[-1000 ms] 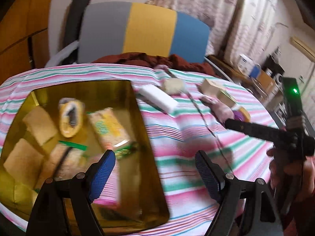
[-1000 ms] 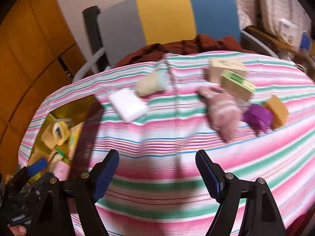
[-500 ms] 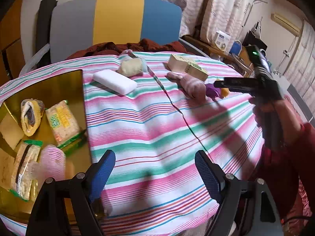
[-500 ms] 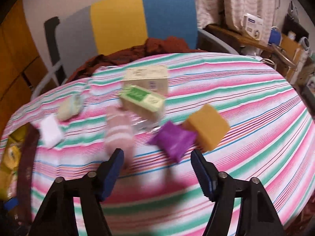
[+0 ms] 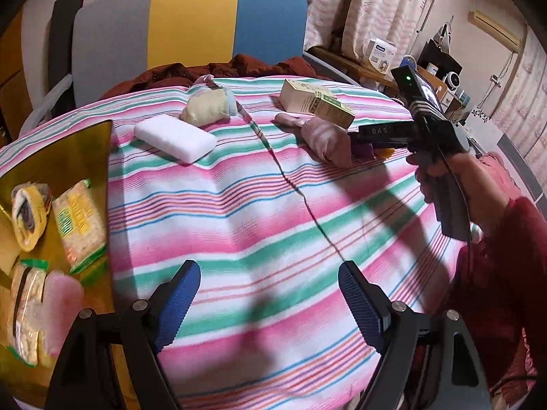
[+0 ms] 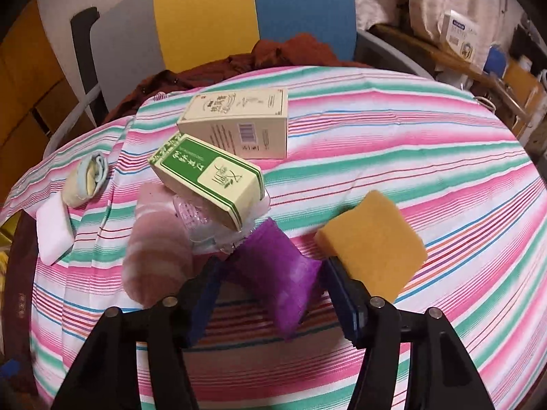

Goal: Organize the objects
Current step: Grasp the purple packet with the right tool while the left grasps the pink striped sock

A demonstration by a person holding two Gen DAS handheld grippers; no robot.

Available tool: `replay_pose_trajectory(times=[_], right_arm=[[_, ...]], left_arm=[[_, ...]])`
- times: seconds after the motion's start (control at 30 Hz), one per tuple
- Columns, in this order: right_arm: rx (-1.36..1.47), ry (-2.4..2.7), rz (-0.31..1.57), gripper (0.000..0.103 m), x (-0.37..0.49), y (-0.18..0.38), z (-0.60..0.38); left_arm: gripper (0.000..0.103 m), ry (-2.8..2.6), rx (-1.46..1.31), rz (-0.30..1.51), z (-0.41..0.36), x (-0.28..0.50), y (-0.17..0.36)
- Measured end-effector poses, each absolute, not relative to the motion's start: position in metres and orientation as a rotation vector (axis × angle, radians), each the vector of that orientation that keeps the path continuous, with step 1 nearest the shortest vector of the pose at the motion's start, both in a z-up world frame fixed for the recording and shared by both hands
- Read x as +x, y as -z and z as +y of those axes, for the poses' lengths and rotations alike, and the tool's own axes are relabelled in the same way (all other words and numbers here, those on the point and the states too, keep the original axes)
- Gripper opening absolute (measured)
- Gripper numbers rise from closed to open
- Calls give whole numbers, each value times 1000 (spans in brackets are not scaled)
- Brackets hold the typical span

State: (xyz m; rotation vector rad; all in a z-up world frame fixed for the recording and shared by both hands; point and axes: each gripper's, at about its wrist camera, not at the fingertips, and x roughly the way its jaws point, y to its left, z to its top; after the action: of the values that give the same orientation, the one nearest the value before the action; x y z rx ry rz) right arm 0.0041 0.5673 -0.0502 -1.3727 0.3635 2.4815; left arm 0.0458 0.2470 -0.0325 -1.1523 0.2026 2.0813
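Low in the frame, the right gripper, its jaws just closing, straddles a purple cloth pouch on the striped tablecloth, pads not clearly pressing it; the left gripper hangs spread wide, empty, beside a gold tray at left

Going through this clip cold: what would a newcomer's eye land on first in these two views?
Probably the purple pouch, sitting right between the fingers of the right claw, whose jaws have just been closing around it. Next to it lie an orange sponge to its right and a green-labelled box tilted on the clutter behind. In the left wrist view, a gold tray of wrapped snacks stands out at the left edge.
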Motion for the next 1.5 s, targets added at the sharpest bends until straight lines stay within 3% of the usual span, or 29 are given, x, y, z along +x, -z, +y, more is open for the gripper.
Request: replay_pose_trajectory(times=[0.13, 0.27, 0.43, 0.77, 1.0, 1.23, 1.37, 1.5], right_arm=[[-1386, -2482, 398, 61, 4, 50, 568], [-1396, -2476, 412, 53, 6, 48, 566], [-1400, -2439, 557, 44, 16, 46, 577], [-1392, -2382, 659, 44, 25, 47, 592], [-1370, -2352, 876, 44, 30, 53, 612], [-1377, -2356, 847, 45, 26, 53, 606], [-1376, -2358, 840, 45, 25, 53, 604], [-1376, -2371, 795, 45, 23, 53, 602]], left_arm=[[84, -2068, -1160, 189, 268, 33, 32], [84, -2059, -1172, 190, 296, 17, 33], [84, -2051, -1204, 196, 332, 0, 38], [85, -2026, -1265, 140, 416, -36, 45], [84, -2041, -1333, 129, 443, -60, 64], [56, -2069, -1122, 297, 430, -47, 76], [40, -2061, -1071, 284, 411, -37, 77], [36, -2048, -1058, 258, 396, -35, 76]])
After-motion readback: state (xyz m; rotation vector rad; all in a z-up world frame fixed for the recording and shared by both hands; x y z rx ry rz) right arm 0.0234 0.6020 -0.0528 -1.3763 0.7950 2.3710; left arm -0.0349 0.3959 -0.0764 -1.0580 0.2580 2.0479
